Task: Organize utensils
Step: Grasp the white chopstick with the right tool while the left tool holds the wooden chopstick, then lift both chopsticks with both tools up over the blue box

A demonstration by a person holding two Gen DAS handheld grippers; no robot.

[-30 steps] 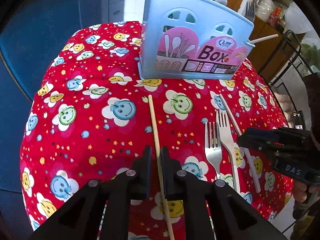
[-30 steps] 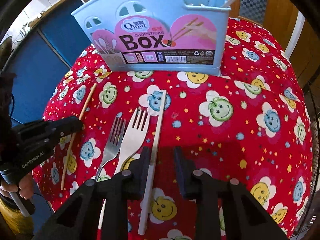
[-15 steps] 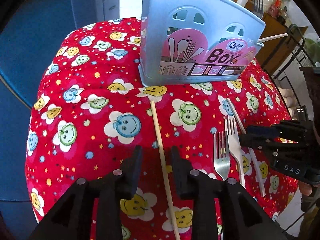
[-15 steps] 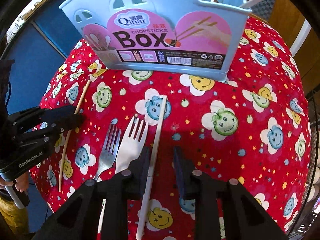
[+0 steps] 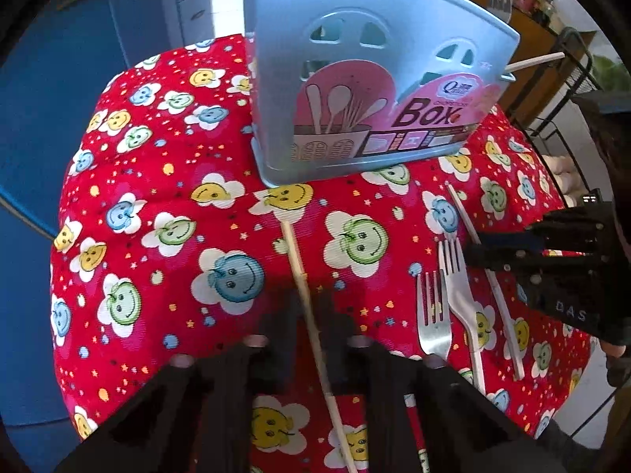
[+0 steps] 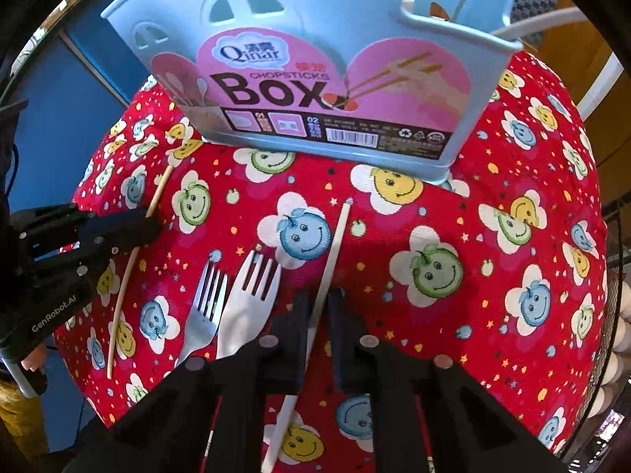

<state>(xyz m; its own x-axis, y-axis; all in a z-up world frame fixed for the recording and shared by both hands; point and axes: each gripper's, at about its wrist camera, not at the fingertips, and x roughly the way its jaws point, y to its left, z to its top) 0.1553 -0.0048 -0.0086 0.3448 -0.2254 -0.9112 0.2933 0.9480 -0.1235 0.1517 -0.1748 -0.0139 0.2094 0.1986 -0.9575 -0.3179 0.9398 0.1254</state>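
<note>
Both grippers just closed, one chopstick each. Left gripper clamped on the wooden chopstick near the table's left edge; right gripper pinched on the white chopstick at mid-table, just beside the white fork and metal fork. Blue utensil box stands at the far edge. Judgement: lift straight up before tilting, keep the sticks from swivelling, clear the forks, then drop tips into the box's chopstick compartment.

The left gripper's fingertips are motion-blurred around the wooden chopstick, whose near end leaves the frame; the white chopstick vanishes beneath the right gripper
</note>
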